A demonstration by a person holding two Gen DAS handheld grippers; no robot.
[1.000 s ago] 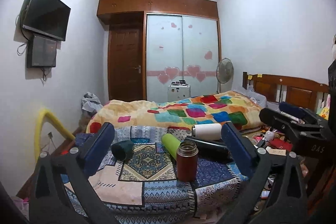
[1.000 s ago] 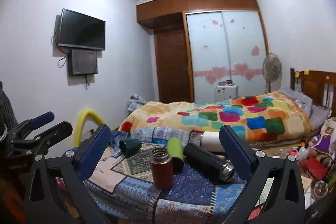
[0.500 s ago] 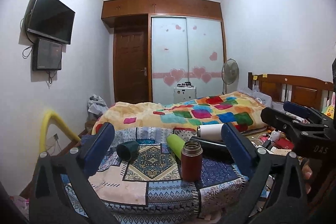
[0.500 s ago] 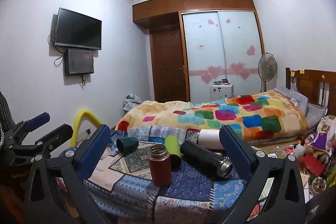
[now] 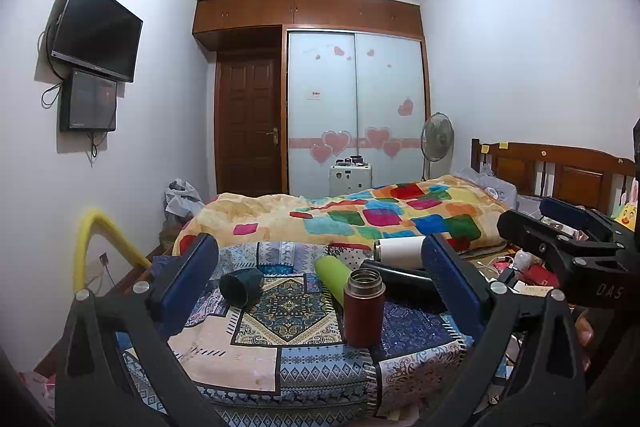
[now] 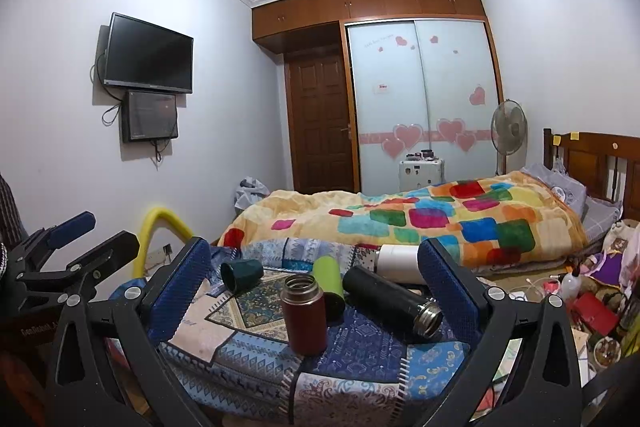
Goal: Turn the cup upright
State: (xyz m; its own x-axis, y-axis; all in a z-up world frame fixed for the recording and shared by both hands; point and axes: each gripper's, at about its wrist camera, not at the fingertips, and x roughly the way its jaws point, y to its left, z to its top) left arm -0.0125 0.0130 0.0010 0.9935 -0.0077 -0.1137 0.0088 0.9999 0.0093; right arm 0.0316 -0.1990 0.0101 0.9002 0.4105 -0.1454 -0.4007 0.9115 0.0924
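A dark red flask stands upright, lidless, on a patterned cloth-covered table. A dark green cup lies on its side at the left. A lime green flask, a black flask and a white flask also lie on their sides. My left gripper is open and empty, held back from the table. My right gripper is open and empty too.
A bed with a colourful quilt lies behind the table. A yellow padded bar stands at the left. Clutter covers the floor at the right. Each gripper shows in the other's view: right, left.
Both views have drifted slightly, with the table objects sitting a little lower and more central. Nothing on the table has moved. Both grippers stay open.
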